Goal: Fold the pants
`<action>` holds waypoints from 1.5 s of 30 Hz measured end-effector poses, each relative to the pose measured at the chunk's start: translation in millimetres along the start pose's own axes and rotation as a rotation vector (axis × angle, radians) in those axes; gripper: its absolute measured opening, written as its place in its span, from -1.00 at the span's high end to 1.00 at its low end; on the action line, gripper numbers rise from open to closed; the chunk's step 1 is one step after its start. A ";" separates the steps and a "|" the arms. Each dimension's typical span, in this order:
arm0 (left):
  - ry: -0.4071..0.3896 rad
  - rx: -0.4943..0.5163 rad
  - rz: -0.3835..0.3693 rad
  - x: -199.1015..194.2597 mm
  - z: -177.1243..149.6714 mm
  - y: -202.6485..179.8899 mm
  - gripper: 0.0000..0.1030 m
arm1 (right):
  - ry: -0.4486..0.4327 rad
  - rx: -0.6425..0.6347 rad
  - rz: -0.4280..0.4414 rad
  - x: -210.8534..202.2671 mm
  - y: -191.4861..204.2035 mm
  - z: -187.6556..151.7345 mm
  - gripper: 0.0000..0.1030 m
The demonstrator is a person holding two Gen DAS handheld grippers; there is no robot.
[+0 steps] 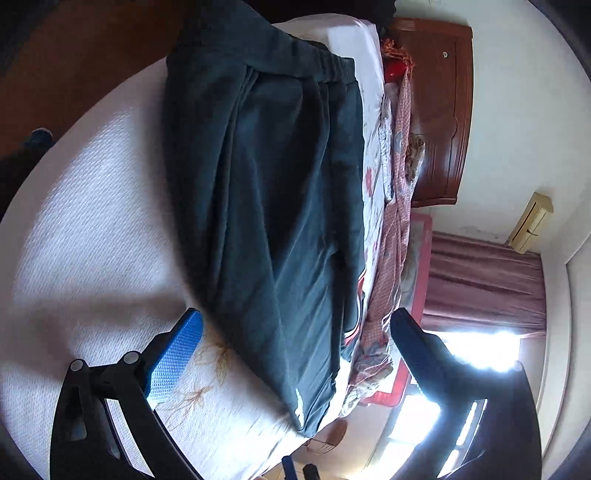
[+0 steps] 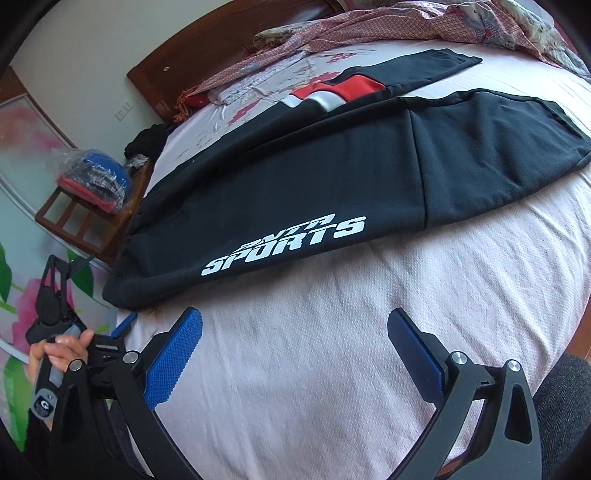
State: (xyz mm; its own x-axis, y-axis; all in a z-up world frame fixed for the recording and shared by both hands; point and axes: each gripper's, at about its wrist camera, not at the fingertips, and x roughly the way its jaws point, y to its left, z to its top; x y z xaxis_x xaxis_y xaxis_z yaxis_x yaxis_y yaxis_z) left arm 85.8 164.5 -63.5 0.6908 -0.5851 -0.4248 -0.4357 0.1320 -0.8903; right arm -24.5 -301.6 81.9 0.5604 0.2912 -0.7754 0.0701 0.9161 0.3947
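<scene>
Pants [image 1: 273, 206]: in the left wrist view they lie flat on the white bedspread [image 1: 92, 221], dark, stretching away ahead of the fingers, elastic waistband at the far end and a hem with a small white mark close in, between the two fingertips. The left gripper [image 1: 295, 328] stands with its fingers spread wide, holding nothing; the blue-padded finger [image 1: 177, 354] hangs over bare bedspread on one side of the hem, the other finger over the bed edge on the opposite side. Beyond the pants on that opposite side lie a red-and-black garment [image 1: 355, 314], partly covered, and a crumpled pink patterned cloth [image 1: 395, 229]. Past those stand a dark wooden headboard [image 1: 439, 110], a maroon curtain [image 1: 487, 280] and a bright window.

In the right wrist view the pants [image 2: 332, 184] lie ahead of the fingers, folded lengthwise, white "SPORTS" lettering [image 2: 291, 243] facing the camera. The right gripper [image 2: 295, 328] is likewise spread wide and empty, both fingers over bare bedspread [image 2: 332, 350], near the pants but not touching them. Behind the pants lies the red, grey and black garment [image 2: 340, 90], and farther off the pink cloth [image 2: 369, 29]. Off the padded-finger side, the left gripper [image 2: 125, 325] shows at the bed edge beside the waist end, its handle in the person's hand [image 2: 59, 350]. A wooden chair [image 2: 85, 214] beyond holds a plastic bag of clothes [image 2: 96, 181].
</scene>
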 end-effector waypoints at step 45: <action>-0.100 0.044 -0.112 -42.6 -12.7 2.1 0.87 | -0.112 0.636 0.079 -16.4 -223.0 90.4 -0.77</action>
State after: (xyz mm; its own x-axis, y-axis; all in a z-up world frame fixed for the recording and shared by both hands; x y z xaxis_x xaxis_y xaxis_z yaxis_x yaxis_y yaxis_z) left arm 48.1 179.6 -45.1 0.7889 -0.5157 -0.3344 -0.3284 0.1062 -0.9386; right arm 25.3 -535.6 51.1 0.6642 0.2892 -0.6893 0.4804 0.5414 0.6900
